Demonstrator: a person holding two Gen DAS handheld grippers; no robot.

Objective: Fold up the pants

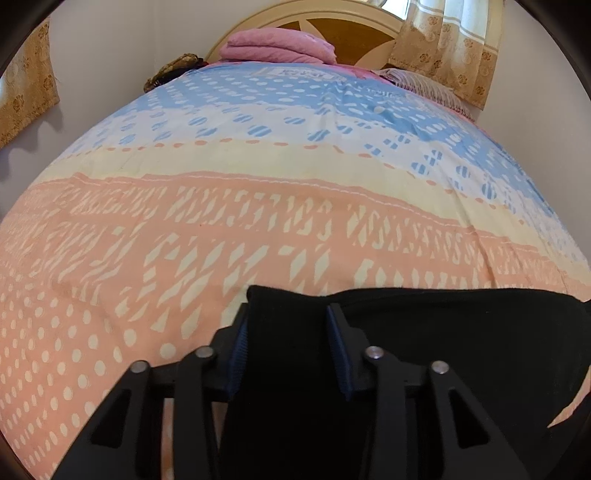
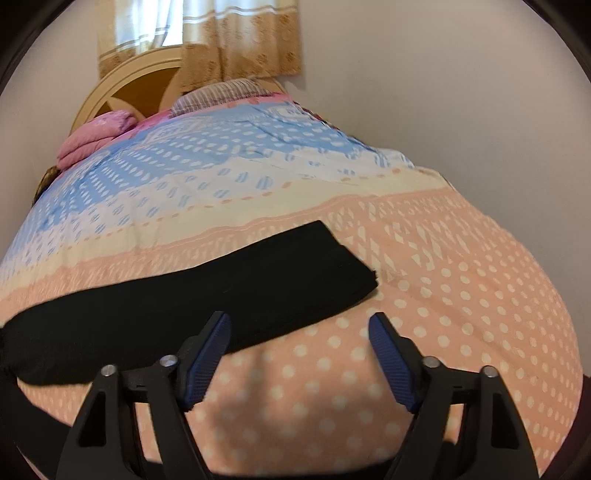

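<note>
Black pants lie as a long folded strip across the peach, dotted part of the bedspread. In the left wrist view one end of the strip fills the gap between the blue pads, and my left gripper is shut on it. In the right wrist view the pants run from the left edge up to a squared end at centre right. My right gripper hovers open just in front of that end, with only bedspread between its fingers. Its left finger overlaps the near edge of the cloth.
A folded pink blanket and a striped pillow lie at the head of the bed by the wooden headboard. Patterned curtains hang behind. A wall runs close along the bed's right side.
</note>
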